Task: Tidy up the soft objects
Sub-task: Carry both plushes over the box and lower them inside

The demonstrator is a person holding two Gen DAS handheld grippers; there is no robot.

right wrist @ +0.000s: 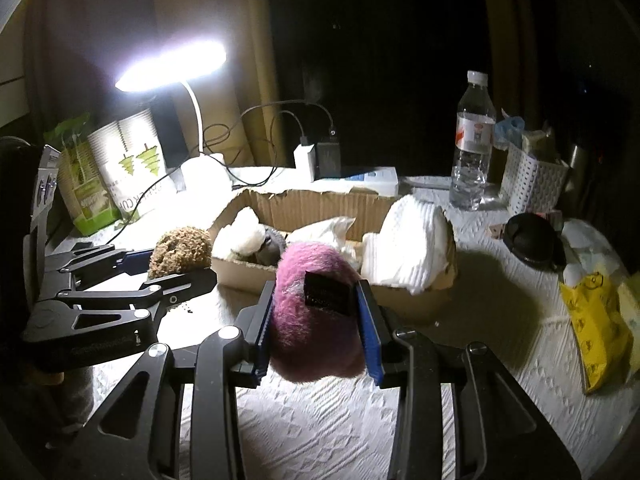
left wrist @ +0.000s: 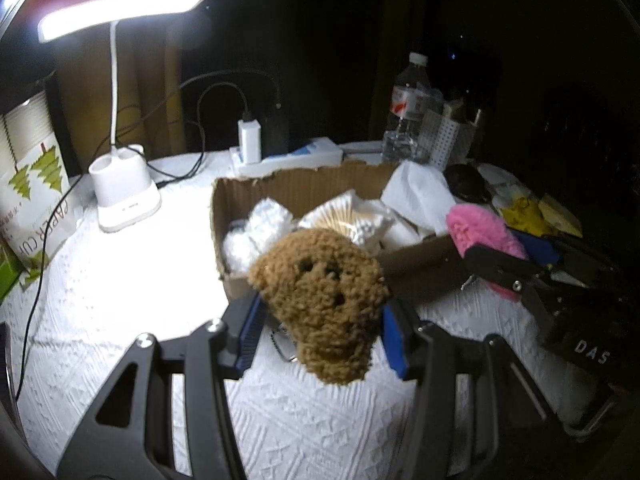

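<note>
Left gripper (left wrist: 320, 332) clamps the brown plush (left wrist: 320, 304) at frame centre, right gripper (right wrist: 318, 332) clamps the pink plush (right wrist: 316, 316); both should clear the box (right wrist: 320, 208) rim before releasing inside.

One brown plush (left wrist: 320, 300), one pink plush (right wrist: 316, 316), one cardboard box (right wrist: 320, 204), one bottle (right wrist: 472, 140).

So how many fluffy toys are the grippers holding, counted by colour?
Brown fluffy toy in the left gripper: 1
Pink fluffy toy in the right gripper: 1
Total: 2
</note>
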